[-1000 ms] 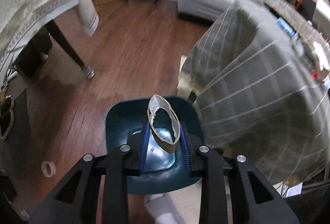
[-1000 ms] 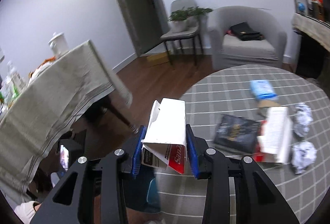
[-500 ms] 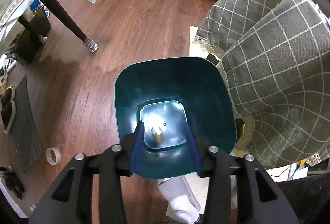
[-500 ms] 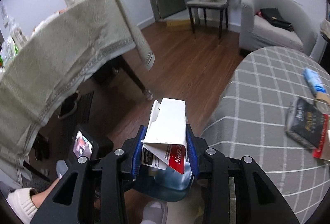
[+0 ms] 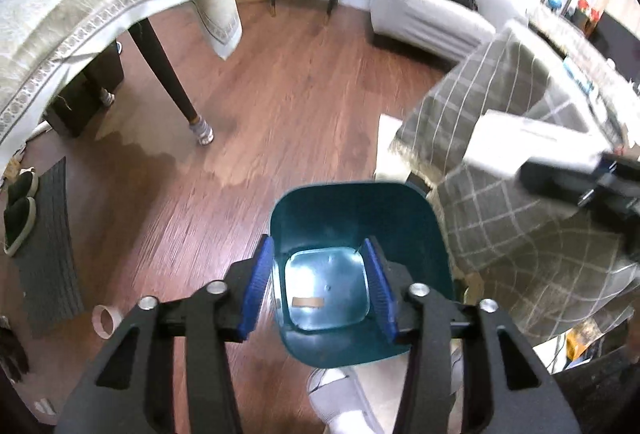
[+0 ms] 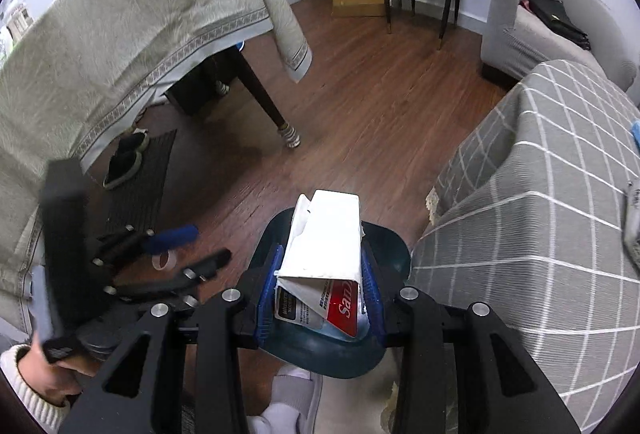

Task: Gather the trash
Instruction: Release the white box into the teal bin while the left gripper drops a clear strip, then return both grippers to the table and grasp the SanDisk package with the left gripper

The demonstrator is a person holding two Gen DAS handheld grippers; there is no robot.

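A teal trash bin [image 5: 356,210] stands on the wood floor beside the grey checked table. A piece of brown cardboard [image 5: 307,301] lies on its bottom. My left gripper [image 5: 320,286] is open and empty above the bin. My right gripper [image 6: 320,290] is shut on a white carton with a red label [image 6: 324,250] and holds it over the bin [image 6: 384,246]. The carton also shows blurred at the right of the left wrist view [image 5: 528,150]. The left gripper shows at the left of the right wrist view [image 6: 176,254].
The grey checked table [image 6: 540,218] is to the right. A table with a cream cloth [image 6: 132,30] is to the left, with a dark leg [image 5: 168,74]. A tape roll [image 5: 105,320] lies on the floor. My slippered foot [image 5: 340,398] is below the bin.
The left gripper let go of the cardboard ring, which dropped into the bin, then lifted away. The right gripper carried the carton from over the table to above the bin.
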